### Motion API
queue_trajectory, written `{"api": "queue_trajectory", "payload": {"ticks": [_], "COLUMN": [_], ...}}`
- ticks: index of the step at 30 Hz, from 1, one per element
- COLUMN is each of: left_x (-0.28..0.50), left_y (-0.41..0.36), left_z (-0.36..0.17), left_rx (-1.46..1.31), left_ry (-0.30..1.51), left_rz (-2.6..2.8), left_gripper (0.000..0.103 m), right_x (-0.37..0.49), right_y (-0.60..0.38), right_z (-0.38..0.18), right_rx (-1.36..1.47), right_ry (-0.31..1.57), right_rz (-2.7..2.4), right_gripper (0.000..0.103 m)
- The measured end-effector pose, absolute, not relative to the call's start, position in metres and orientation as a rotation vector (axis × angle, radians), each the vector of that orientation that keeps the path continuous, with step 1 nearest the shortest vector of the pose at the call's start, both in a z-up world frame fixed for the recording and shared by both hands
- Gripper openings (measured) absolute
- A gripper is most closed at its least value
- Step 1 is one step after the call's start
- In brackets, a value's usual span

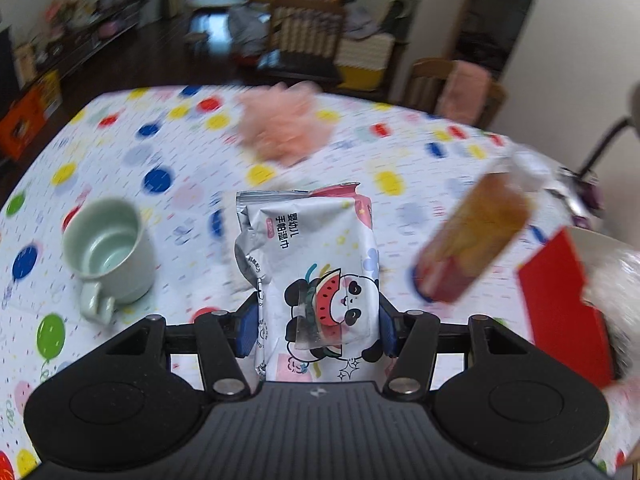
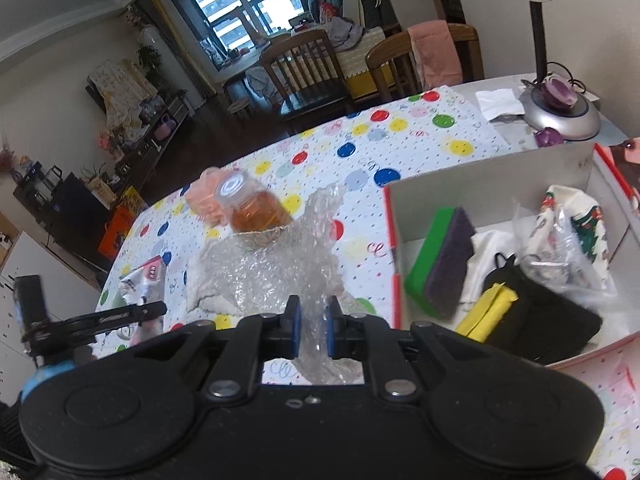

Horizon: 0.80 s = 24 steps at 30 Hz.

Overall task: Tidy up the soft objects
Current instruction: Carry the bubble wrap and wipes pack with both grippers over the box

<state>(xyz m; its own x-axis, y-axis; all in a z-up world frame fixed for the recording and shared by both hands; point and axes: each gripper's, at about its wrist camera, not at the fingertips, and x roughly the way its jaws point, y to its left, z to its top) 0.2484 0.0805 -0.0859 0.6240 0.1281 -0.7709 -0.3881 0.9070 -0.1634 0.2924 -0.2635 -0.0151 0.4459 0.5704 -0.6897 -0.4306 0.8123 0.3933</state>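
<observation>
Left view: green mug (image 1: 107, 248) on dotted tablecloth (image 1: 120, 152) at left; left gripper (image 1: 316, 326) clamped on wipes pack (image 1: 316, 276), pack held upright at centre; pink puff (image 1: 282, 124) far behind, blurred; amber bottle (image 1: 472, 240) tilted at right.

Right view: right gripper (image 2: 311, 334) pinched on bubble wrap (image 2: 276, 276), near centre; box (image 2: 480, 176) at right holding green sponge (image 2: 438, 256), black pouch (image 2: 544, 320), yellow cloth (image 2: 486, 314); lamp (image 2: 560, 112) far right.
</observation>
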Motion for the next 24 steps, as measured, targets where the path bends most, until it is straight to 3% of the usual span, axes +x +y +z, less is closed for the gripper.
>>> {"api": "queue_trajectory", "payload": {"ticks": [11,24], "left_x": [0.271,0.344], "left_y": [-0.005,-0.109], "left_z": [-0.038,-0.038], "left_rx": [-0.265,-0.142], "left_ry": [0.814,0.852], "left_rz": [0.049,-0.167], "left_gripper": [0.056,0.056], "right_x": [0.315,0.352], "right_y": [-0.319,-0.395], "right_z": [-0.004,-0.006], "right_rx": [0.188,0.216], "right_ry": [0.876,0.821], "right_rz": [0.569,0.402], "right_gripper": [0.011,0.011]}}
